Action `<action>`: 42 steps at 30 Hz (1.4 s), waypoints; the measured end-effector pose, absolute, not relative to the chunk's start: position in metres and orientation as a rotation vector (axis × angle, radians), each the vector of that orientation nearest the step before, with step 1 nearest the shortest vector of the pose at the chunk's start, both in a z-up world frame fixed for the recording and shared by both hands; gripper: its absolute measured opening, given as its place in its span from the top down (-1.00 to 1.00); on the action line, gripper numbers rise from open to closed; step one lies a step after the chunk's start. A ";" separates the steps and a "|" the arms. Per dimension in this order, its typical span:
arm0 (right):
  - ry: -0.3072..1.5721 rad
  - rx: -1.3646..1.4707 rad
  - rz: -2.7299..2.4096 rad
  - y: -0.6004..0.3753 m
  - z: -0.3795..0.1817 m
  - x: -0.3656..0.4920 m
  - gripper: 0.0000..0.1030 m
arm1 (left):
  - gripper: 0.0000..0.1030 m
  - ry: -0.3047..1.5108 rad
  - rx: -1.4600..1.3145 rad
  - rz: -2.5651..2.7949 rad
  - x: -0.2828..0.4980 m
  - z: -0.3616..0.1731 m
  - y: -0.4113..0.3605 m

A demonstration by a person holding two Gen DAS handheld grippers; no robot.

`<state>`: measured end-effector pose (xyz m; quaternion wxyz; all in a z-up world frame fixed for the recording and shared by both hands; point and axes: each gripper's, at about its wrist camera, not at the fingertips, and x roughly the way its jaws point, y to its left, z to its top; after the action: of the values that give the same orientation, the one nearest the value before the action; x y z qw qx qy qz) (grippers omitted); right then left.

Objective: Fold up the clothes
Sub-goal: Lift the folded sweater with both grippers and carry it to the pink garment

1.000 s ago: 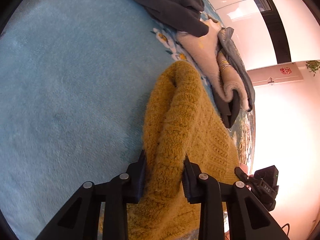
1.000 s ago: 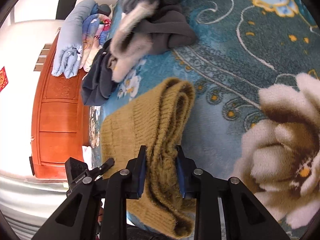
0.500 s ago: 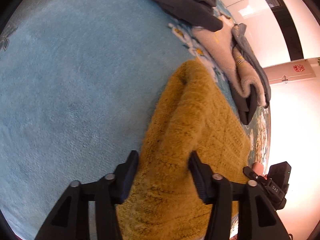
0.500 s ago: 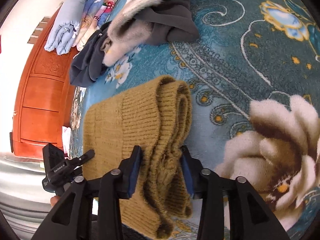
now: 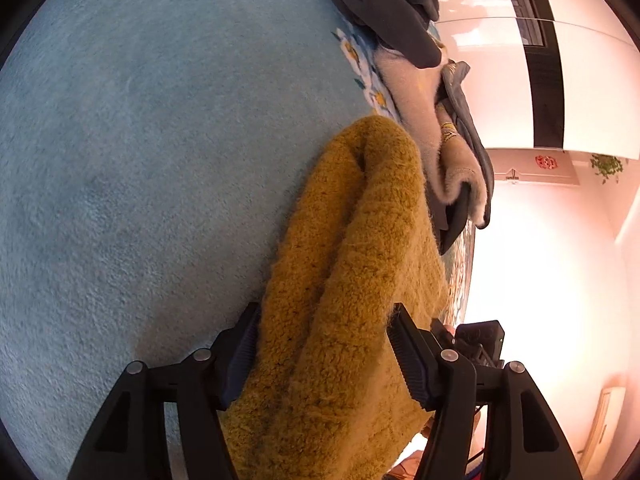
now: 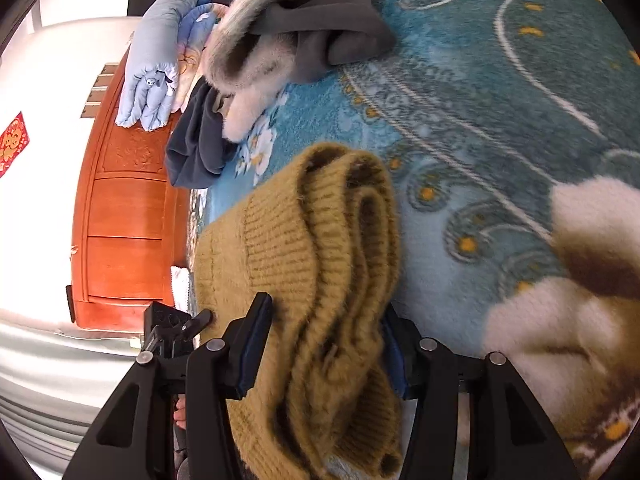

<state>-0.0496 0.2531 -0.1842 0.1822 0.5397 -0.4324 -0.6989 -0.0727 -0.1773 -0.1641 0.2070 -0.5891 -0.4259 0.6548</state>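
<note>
A folded mustard-yellow knit sweater (image 5: pixel 352 264) lies on a blue plush blanket (image 5: pixel 140 160). My left gripper (image 5: pixel 324 332) is open, its jaws wide on either side of the sweater's folded edge. In the right wrist view the same sweater (image 6: pixel 320 248) shows its ribbed hem and several stacked layers. My right gripper (image 6: pixel 326 332) is open too, with its jaws spread around the other end of the fold. The other gripper's body shows at the sweater's far edge in each view.
A heap of unfolded clothes, dark grey (image 5: pixel 384 4) and beige fleece (image 5: pixel 416 92), lies beyond the sweater; it also shows in the right wrist view (image 6: pixel 280 36). A light-blue padded garment (image 6: pixel 156 68) rests by an orange wooden headboard (image 6: pixel 120 220). The blanket has a large flower pattern (image 6: pixel 592 248).
Both grippers were shut on the sweater's folded ends a second ago. Both have opened wide and let it go; the sweater now rests on the blanket.
</note>
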 end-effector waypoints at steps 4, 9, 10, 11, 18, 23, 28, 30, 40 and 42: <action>-1.290 1.504 -1.984 0.252 -0.188 -0.051 0.20 | -0.16 -1.186 -1.623 1.848 -0.067 -0.161 -0.180; -1.338 1.515 -1.989 0.252 -0.183 -0.048 0.30 | 0.24 -1.102 -1.640 1.931 -0.063 -0.145 -0.174; -1.341 1.518 -1.991 0.252 -0.180 -0.048 0.33 | 0.29 -1.081 -1.639 1.949 -0.062 -0.139 -0.172; -1.339 1.506 -1.993 0.252 -0.174 -0.048 0.34 | 0.31 -1.055 -1.632 1.966 -0.062 -0.132 -0.171; -1.275 1.411 -2.001 0.256 -0.129 -0.038 0.36 | 0.34 -0.913 -1.553 1.998 -0.055 -0.079 -0.136; -1.252 1.324 -2.052 0.288 -0.083 -0.017 0.36 | 0.34 -0.838 -1.459 1.959 -0.049 -0.031 -0.092; -1.201 1.194 -2.181 0.355 -0.011 0.027 0.36 | 0.34 -0.683 -1.351 1.860 -0.043 0.024 -0.003; -1.196 1.158 -2.248 0.391 0.015 0.049 0.36 | 0.34 -0.644 -1.328 1.799 -0.044 0.039 0.042; -1.207 1.309 -2.520 0.551 0.061 0.147 0.36 | 0.34 -0.470 -1.429 1.545 -0.005 0.016 0.222; -1.217 1.344 -2.546 0.578 0.057 0.159 0.36 | 0.34 -0.461 -1.467 1.516 0.008 0.003 0.246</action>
<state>0.1590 0.5780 0.0570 0.0079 0.4301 -0.3893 -0.8145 0.0079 0.2462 0.0027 0.4717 -0.5991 -0.1884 0.6190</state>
